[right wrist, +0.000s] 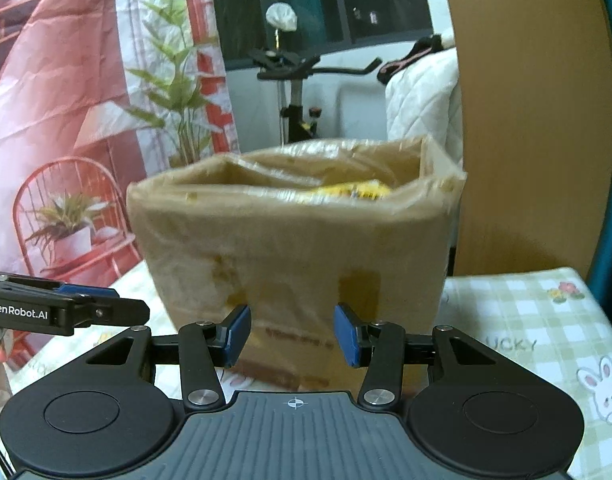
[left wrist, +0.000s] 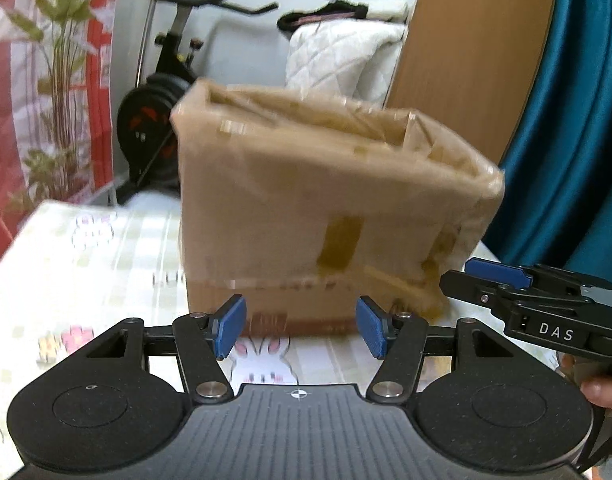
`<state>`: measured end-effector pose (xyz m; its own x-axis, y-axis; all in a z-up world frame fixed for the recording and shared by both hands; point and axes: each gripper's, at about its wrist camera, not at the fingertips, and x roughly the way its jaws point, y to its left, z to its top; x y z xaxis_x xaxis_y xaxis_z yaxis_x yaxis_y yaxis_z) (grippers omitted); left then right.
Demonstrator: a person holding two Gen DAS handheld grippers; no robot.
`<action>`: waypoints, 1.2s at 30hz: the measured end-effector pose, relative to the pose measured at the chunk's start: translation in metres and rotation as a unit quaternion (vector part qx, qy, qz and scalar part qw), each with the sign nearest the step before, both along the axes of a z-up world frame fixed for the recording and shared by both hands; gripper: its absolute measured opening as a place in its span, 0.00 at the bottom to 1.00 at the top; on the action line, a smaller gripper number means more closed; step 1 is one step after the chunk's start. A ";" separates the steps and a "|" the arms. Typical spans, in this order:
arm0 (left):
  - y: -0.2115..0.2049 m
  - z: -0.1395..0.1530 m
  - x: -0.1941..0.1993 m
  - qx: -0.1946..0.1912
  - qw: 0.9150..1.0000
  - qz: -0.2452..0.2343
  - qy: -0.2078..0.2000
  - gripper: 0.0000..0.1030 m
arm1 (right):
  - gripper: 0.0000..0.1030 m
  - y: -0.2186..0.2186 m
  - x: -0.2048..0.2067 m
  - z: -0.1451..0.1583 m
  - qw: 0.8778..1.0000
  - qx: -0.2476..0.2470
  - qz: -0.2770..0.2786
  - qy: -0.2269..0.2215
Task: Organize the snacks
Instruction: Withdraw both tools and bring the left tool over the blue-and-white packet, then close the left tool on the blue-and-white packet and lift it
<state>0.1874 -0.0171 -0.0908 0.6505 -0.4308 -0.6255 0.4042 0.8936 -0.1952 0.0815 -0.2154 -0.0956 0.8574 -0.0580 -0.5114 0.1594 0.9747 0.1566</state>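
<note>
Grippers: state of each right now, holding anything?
Left gripper: open, holding nothing, facing the cardboard box.
Right gripper: open, holding nothing, facing the same box, where a yellow snack packet shows inside.

Left gripper (left wrist: 300, 328) sits at lower centre of its frame, jaws apart, nothing between the blue pads (left wrist: 230, 326). Right gripper (right wrist: 292, 334) matches: lower centre, jaws apart, unloaded.
</note>
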 end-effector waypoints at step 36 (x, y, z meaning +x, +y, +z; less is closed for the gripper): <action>-0.006 -0.130 0.004 -0.062 0.976 -0.053 0.200 0.46 | 0.40 0.069 0.014 -0.102 0.959 0.013 0.203 0.198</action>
